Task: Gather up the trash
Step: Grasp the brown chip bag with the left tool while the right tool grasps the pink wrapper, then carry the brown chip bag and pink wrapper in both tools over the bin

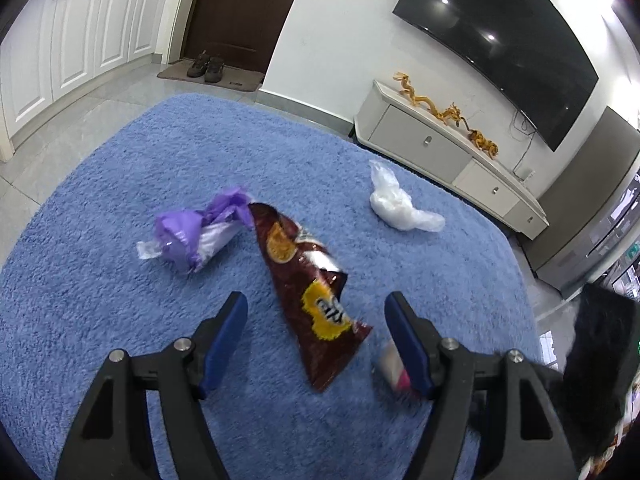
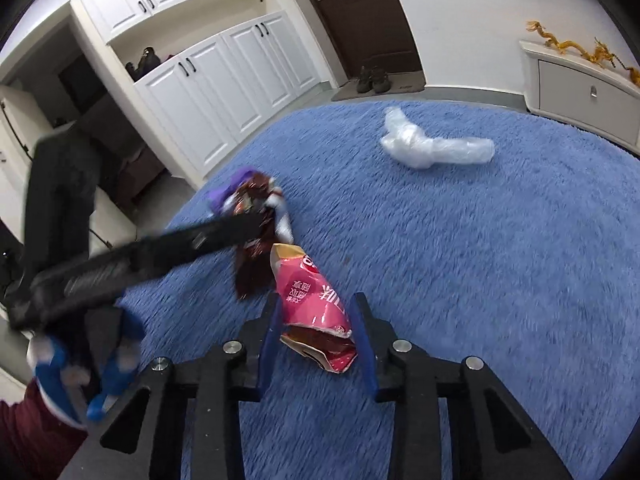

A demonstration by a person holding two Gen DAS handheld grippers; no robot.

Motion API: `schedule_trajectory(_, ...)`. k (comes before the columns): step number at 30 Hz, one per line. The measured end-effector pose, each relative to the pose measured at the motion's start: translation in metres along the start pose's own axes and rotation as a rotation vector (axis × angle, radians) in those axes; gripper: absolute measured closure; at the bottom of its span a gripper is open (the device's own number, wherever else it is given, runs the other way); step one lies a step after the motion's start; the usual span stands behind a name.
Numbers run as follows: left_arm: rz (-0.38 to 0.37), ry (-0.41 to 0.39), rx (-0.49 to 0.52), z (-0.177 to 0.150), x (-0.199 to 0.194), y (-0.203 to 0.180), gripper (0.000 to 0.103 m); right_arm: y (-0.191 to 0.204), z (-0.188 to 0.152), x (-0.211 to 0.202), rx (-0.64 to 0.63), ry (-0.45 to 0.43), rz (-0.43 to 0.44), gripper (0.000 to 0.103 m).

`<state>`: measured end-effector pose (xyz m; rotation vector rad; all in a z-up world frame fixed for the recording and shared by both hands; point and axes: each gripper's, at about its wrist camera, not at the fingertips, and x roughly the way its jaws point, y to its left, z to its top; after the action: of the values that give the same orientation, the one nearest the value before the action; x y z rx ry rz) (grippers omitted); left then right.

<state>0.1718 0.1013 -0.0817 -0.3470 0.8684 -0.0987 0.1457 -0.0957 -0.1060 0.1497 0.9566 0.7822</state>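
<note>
Trash is all on the blue rug.

Brown chip bag: lies flat mid-rug, long axis running away from the left camera. Near end sits between the left gripper fingers, but jaws are spread wide, both pads clear of the bag. Holding nothing. Left view is motion-blurred near the bottom.

Pink bag: crumpled, torn end toward the right camera. It sits between the right gripper fingers. Jaws are partly open; the left pad looks at or against the bag edge, the right pad close beside it. Can't tell whether it's actually clamped. In the left view only a blurred pink-white scrap shows behind the right finger, just beside the brown bag's near end.

Purple bag: crumpled with some clear film, touching the far tip of the brown bag, on its left. In the right view it's mostly hidden behind the left gripper's black arm, which reaches in from the left over the brown bag.

Clear bag: wadded, on its own, well apart from the other three, nearer the TV cabinet.

Surroundings: TV on the wall above the cabinet, gold dragon ornament on the cabinet top. Dark door with shoes on a mat, white cupboards to its left.
</note>
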Motion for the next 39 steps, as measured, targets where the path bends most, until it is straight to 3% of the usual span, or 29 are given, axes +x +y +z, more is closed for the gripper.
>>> schedule_trajectory(5,0.082,0.051,0.01,0.004,0.03,-0.015,0.034,0.002,-0.022,-0.02,0.043,-0.026,0.037,0.074)
schedule_trajectory(7,0.094,0.035,0.022,0.004,0.033,-0.018,0.034,0.001,-0.03,-0.032,0.063,-0.046,0.047,0.076)
schedule_trajectory(8,0.099,0.031,0.032,0.004,0.033,-0.021,0.042,0.001,-0.033,-0.036,0.065,-0.051,0.047,0.087)
schedule_trajectory(10,0.097,0.035,0.051,0.002,0.033,-0.024,0.063,-0.001,-0.042,-0.047,0.088,-0.071,0.047,0.087)
schedule_trajectory(14,0.069,0.044,0.099,-0.01,0.027,-0.032,0.074,-0.002,-0.053,-0.058,0.129,-0.097,0.034,0.087)
schedule_trajectory(24,-0.055,0.01,0.177,-0.038,-0.029,-0.056,0.075,0.003,-0.069,-0.1,0.199,-0.207,0.035,0.089)
schedule_trajectory(25,-0.068,0.003,0.184,-0.039,-0.036,-0.059,0.075,0.004,-0.071,-0.108,0.208,-0.226,0.034,0.09)
schedule_trajectory(26,-0.084,-0.005,0.191,-0.04,-0.044,-0.064,0.075,0.004,-0.072,-0.114,0.214,-0.242,0.033,0.099)
schedule_trajectory(30,-0.156,-0.027,0.216,-0.043,-0.068,-0.087,0.075,0.001,-0.079,-0.148,0.251,-0.316,0.01,0.099)
schedule_trajectory(35,-0.209,-0.038,0.238,-0.052,-0.084,-0.109,0.075,-0.005,-0.094,-0.164,0.283,-0.323,-0.038,0.099)
schedule_trajectory(39,-0.206,-0.044,0.245,-0.059,-0.092,-0.115,0.075,-0.013,-0.104,-0.164,0.306,-0.303,-0.081,0.097)
